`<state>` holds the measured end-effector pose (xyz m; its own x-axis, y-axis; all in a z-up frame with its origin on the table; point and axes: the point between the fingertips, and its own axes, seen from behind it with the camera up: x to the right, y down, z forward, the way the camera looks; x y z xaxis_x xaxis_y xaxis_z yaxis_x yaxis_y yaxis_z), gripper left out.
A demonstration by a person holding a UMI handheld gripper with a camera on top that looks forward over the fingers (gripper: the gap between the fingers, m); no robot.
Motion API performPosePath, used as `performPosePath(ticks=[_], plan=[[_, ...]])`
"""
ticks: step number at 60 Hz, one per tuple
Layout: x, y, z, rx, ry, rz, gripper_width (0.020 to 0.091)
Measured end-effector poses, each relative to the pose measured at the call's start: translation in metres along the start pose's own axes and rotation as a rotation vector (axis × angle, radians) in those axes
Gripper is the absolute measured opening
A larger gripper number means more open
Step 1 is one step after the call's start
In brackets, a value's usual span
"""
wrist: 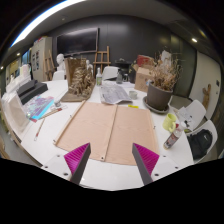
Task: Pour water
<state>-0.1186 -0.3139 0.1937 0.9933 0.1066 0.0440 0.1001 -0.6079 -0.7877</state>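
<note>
While the gripper (110, 160) hangs open and empty, brown mat (105, 128) ahead on white table (45, 140); potted plant (160, 85) beyond

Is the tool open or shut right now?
Open: the tool holds nothing, its fingers spread wide over the brown board.

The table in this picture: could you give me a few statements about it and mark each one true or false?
1. The tongs hold a cup. False: their fingers are open, with nothing between them.
2. Two brown boards lie flat on the white table, just ahead of the tongs. True.
3. A potted plant with dry stalks stands beyond the boards. True.
4. The boards stand upright against the wall. False: they lie side by side on the table.
</note>
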Motion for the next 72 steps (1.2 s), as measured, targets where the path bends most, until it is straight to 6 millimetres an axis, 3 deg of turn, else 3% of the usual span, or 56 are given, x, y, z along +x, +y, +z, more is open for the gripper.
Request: performPosePath(ticks=[9, 24, 39, 45, 57, 62, 66, 68, 72], plan=[[0.045, 0.005, 0.007, 0.000, 0.079, 0.025, 0.0859], [0.167, 0.036, 0.024, 0.024, 0.198, 0.054, 0.0857], [0.279, 0.060, 0.072, 0.084, 0.298, 0.106, 0.0861], [0.305, 0.055, 0.103, 0.121, 0.285, 0.114, 0.0859], [0.334, 0.050, 0.170, 0.146, 0.251, 0.135, 0.0798], [0.344, 0.046, 0.187, 0.153, 0.237, 0.159, 0.0680], [0.352, 0.042, 0.199, 0.166, 0.221, 0.150, 0.0542], [0.346, 0.040, 0.199, 0.179, 0.209, 0.141, 0.0467], [0.346, 0.037, 0.200, 0.195, 0.195, 0.127, 0.0424]])
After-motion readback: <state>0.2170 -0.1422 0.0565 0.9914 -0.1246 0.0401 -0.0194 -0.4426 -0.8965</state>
